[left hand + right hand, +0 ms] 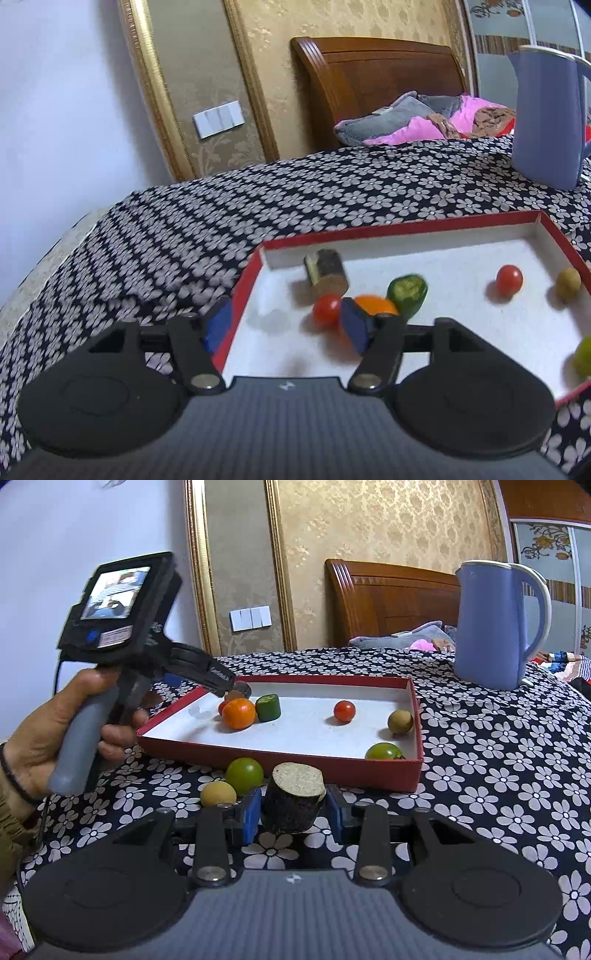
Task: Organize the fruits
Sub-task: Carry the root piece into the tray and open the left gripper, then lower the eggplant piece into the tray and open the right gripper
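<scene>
A flowered cloth point(480, 775) covers the table, a blue kettle point(495, 624) beyond. The red box point(295, 764) lies past the right gripper point(293, 812), pinching a dark stub point(293, 797). The left gripper point(286, 325), spread, straddles the box's wall beside a tomato point(327, 310).

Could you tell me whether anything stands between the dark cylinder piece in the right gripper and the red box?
Only the box's near wall, which the dark cylinder piece in the right gripper must clear. The green fruit and yellow fruit lie off to the left, outside the red box.
</scene>
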The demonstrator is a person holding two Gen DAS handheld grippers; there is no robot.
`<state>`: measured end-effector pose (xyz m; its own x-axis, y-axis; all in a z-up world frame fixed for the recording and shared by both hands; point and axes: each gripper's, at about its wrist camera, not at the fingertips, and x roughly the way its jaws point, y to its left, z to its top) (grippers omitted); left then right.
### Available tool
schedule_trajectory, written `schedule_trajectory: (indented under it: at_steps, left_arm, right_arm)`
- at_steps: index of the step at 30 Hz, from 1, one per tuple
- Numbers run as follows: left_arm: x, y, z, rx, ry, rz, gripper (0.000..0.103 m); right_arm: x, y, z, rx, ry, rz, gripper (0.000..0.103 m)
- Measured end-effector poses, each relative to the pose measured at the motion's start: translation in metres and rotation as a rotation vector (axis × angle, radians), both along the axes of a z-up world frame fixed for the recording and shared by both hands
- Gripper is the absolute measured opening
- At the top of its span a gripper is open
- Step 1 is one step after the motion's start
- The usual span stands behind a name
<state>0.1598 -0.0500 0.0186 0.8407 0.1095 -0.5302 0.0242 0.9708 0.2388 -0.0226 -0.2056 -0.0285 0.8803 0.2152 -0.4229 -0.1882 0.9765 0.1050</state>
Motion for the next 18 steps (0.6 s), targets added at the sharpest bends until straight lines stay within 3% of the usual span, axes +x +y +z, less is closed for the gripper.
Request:
schedule_trajectory:
  at_steps: [18]
  left_arm:
    - [-0.072,0.044,-0.021,-0.116,-0.020,0.065,0.088]
  right_arm:
    - [0.005,0.013,0.010,-0.033,-0.012,0.010,0.036]
